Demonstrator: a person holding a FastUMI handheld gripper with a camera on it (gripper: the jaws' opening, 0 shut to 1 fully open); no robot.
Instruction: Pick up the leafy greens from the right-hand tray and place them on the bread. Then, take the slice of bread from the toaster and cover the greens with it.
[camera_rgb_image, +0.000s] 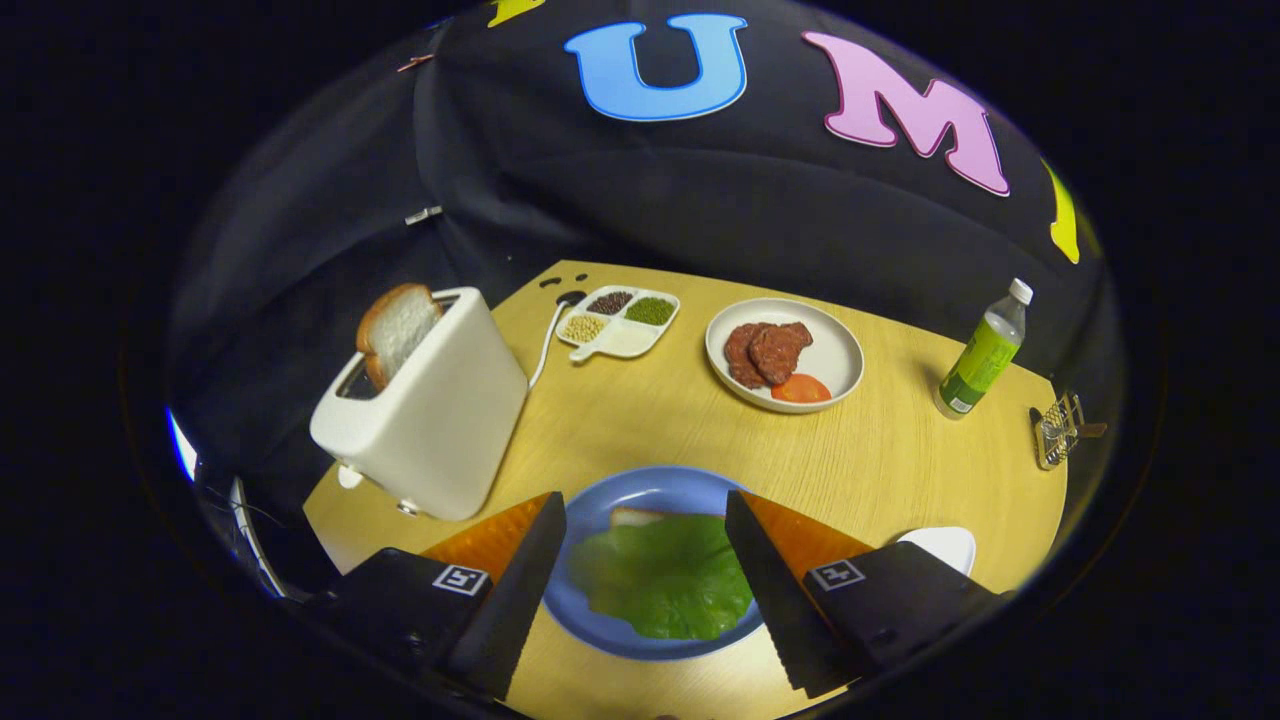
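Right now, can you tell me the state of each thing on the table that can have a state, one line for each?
tool: open, empty, above the blue plate
lettuce leaf: lying on the bread, between the fingers
bread under leaf: mostly covered
blue plate: holds bread and leaf
toaster: slice raised in slot
bread slice: upright in toaster
bottle: capped, upright

light: bright, even, from above | shadows: soft, short beside toaster (425, 405) | glare: none | focus: sharp on surface (650, 430) | edges: strong fisheye bend, dim
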